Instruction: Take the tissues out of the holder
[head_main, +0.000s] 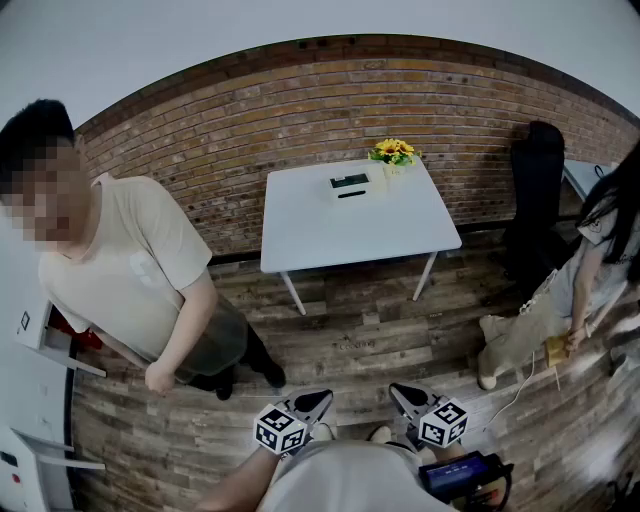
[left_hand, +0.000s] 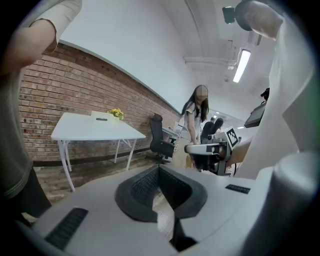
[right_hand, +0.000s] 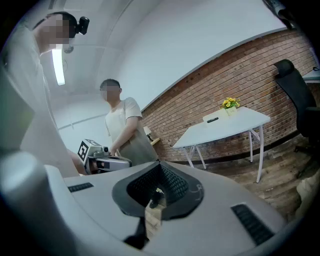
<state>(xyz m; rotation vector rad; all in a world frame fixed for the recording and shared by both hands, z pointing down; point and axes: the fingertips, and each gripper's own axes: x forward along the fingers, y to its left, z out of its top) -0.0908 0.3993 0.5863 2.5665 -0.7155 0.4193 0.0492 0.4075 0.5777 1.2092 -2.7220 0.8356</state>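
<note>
The tissue holder (head_main: 350, 184) is a white box with a dark slot, far off on the white table (head_main: 300, 235), beside a small pot of yellow flowers (head_main: 393, 152). It shows small in the left gripper view (left_hand: 100, 117) and the right gripper view (right_hand: 214, 119). Both grippers are held low, close to my body, well short of the table. My left gripper (head_main: 322, 395) (left_hand: 160, 170) has its jaws together with nothing between them. My right gripper (head_main: 397, 389) (right_hand: 159, 165) is likewise shut and empty. Each gripper sees the other beside it.
A person in a beige shirt (head_main: 130, 270) stands at the left between me and the brick wall. Another person (head_main: 590, 270) crouches at the right near a black office chair (head_main: 538, 180). Wooden floor (head_main: 350, 330) lies between me and the table.
</note>
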